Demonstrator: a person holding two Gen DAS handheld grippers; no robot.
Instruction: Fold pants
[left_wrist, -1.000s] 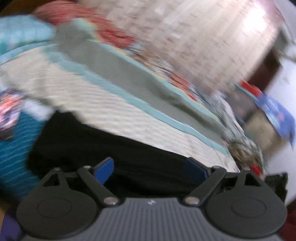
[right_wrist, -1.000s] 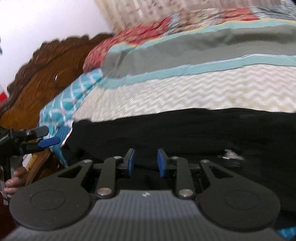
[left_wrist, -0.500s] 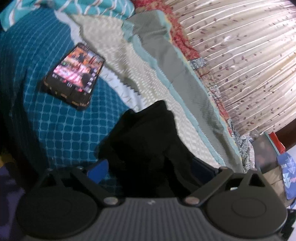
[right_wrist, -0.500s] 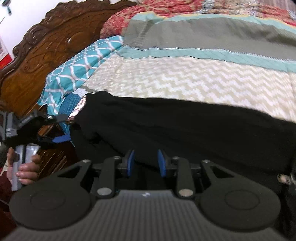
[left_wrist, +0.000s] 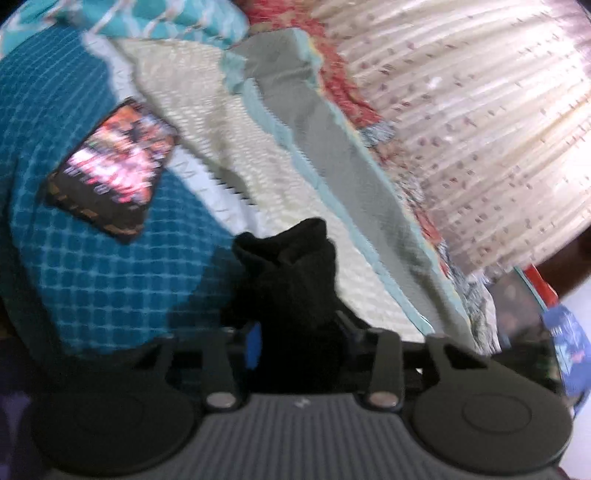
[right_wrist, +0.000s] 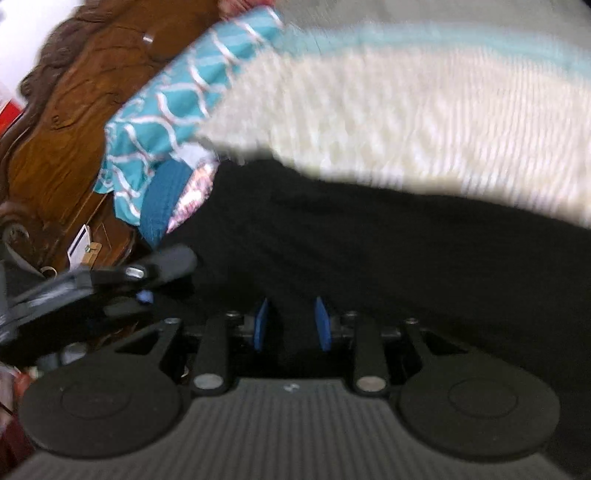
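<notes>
- Black pants (right_wrist: 388, 258) lie across a bed (right_wrist: 406, 122).
- Left gripper (left_wrist: 295, 343) jaws are closing around bunched pants fabric.
- Right gripper (right_wrist: 290, 325) jaws clamp pants fabric.

pants (right_wrist: 388, 251) on bed (right_wrist: 406, 122) | phone (left_wrist: 110, 170) left of pants | headboard (right_wrist: 74, 122) far left

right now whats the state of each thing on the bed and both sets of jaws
black pants: spread on the bed, one end bunched up
left gripper: jaws closing, bunched pants between them
right gripper: jaws narrow, pants fabric between them
phone: lying flat, screen lit
</notes>
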